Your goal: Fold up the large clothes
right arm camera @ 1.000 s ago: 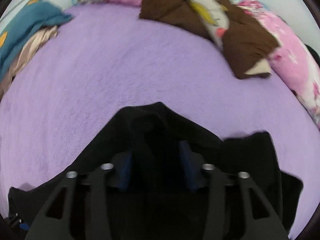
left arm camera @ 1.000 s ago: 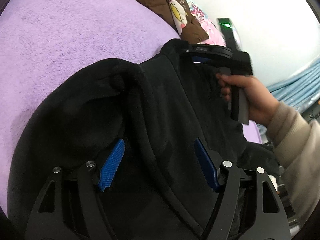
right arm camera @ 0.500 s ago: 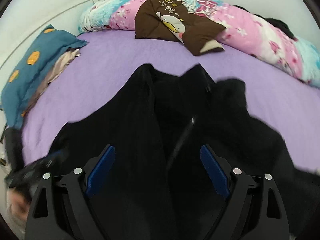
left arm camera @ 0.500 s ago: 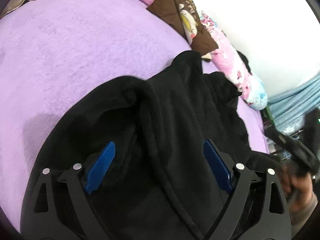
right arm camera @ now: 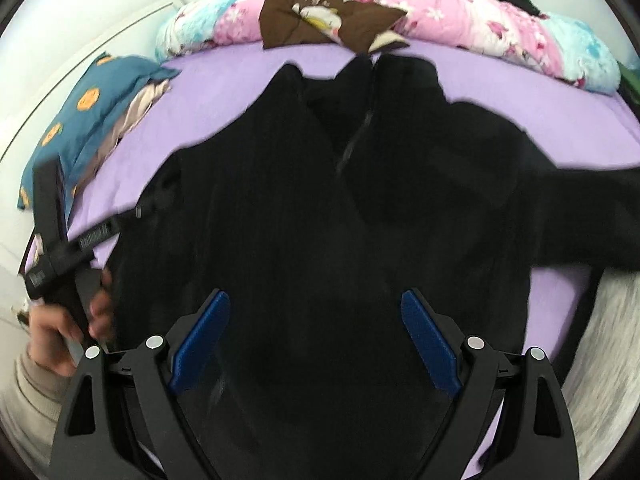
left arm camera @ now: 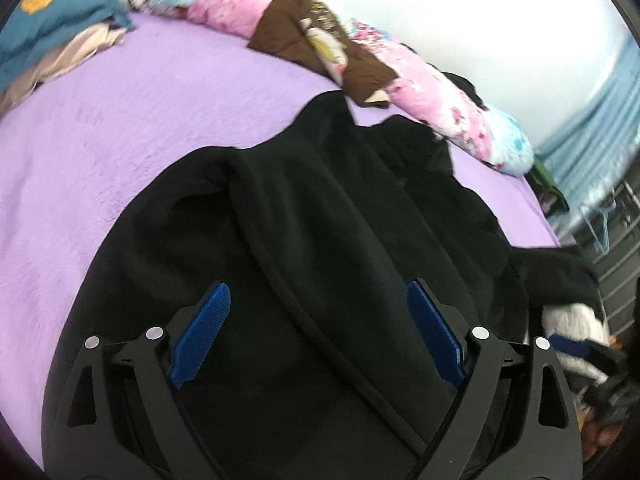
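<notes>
A large black fleece jacket (left arm camera: 340, 200) lies spread on the purple bed cover (left arm camera: 120, 152). In the right wrist view the jacket (right arm camera: 320, 200) shows its zip (right arm camera: 356, 136) down the middle and one sleeve (right arm camera: 580, 216) stretched to the right. My left gripper (left arm camera: 318, 289) hovers open over the jacket's left half, above a thick seam, with nothing between its blue pads (left arm camera: 200, 336). My right gripper (right arm camera: 314, 297) stands open over the jacket's lower middle, holding nothing. The left gripper's body (right arm camera: 60, 240) and the hand on it show at the left edge of the right wrist view.
A pink and blue floral quilt (right arm camera: 480, 8) and a brown cushion (right arm camera: 320, 20) line the far side of the bed. A blue pillow (right arm camera: 88, 108) with orange dots lies at the left. Blue curtains (left arm camera: 592, 140) hang at the right, with white fluffy cloth (left arm camera: 572, 320) below.
Both grippers' jaws have widened and let go of the black cloth. The right gripper pulled back from the jacket's far end to its near part; the left one backed off and rose a little.
</notes>
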### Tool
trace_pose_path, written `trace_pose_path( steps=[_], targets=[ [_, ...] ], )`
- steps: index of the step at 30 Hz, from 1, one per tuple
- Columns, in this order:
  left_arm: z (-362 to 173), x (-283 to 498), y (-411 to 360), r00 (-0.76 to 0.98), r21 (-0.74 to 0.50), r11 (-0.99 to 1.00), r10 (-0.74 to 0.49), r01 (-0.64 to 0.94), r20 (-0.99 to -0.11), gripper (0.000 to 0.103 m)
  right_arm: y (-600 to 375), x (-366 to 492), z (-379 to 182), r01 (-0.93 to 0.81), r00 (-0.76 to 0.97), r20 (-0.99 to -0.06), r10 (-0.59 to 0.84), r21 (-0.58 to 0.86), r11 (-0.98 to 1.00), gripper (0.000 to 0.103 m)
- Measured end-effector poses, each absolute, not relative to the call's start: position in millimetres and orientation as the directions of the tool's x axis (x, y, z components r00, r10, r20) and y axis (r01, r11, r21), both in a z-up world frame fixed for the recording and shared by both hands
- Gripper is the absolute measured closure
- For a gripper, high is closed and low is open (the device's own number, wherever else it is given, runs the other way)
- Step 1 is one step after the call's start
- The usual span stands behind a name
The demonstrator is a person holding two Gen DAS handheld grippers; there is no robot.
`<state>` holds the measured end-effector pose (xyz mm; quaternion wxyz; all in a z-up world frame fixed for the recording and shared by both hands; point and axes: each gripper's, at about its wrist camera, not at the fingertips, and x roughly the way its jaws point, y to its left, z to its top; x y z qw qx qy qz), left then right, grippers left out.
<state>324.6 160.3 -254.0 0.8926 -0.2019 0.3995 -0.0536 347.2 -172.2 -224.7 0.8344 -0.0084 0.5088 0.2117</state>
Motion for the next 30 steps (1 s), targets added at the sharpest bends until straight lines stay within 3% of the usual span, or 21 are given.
trace_pose_path(
  steps=[10,18,22,30],
  targets=[
    [-255.4,299.6,87.6,0.635,-0.274,0.961,-0.241,0.047,-0.734,0.015,-193.9,288.8,-265.8,-0.323,0.365,-0.843,0.396,0.284,0.903,0.017],
    [-298.2,309.4,70.6,0.536,-0.240,0.970,-0.181,-0.042,-0.825,0.015,-206.3,268.6,-322.3,-0.259,0.318,-0.867,0.383,0.309,0.915,0.014],
    [-314.6,310.7,53.7,0.521,-0.091,0.996,-0.086,0.017,-0.849,0.012,-207.4,258.9,-335.1,-0.275,0.358,-0.845,0.398,0.311,0.909,0.012],
    [-307.6,313.5,56.8,0.478,-0.076,0.997,-0.075,0.017,-0.875,0.011,-206.2,258.8,-334.5,-0.269,0.356,-0.841,0.407,0.324,0.907,0.007]
  ],
)
